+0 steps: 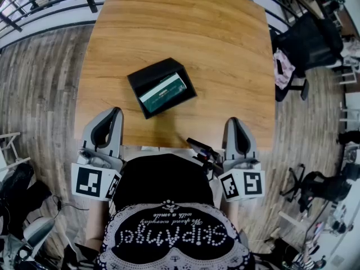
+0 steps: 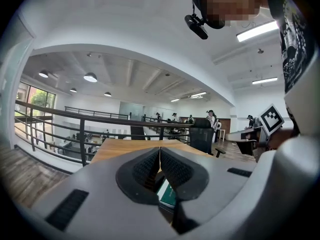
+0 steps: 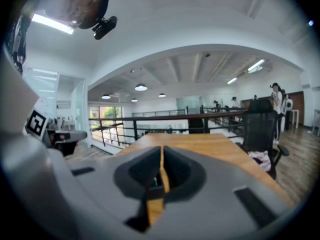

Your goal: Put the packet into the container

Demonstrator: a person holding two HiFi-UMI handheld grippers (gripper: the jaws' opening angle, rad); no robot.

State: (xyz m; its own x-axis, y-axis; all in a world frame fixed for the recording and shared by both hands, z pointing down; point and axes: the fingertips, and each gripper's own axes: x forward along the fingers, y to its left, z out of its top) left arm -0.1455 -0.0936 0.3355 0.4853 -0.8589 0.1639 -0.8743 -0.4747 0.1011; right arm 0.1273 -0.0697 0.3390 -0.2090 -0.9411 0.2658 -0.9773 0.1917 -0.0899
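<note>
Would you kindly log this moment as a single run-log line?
packet lying in container on table | left gripper shut, empty | right gripper shut, empty | both at near table edge

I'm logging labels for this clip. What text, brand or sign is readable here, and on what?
"SkipAnger", roughly, upside down: the person's shirt.
"We spend everyday with a smile", uncertain small script: same shirt.
Packet in the container: print too small to read.
Cubes on the left gripper and right gripper: square markers only, no words.
</note>
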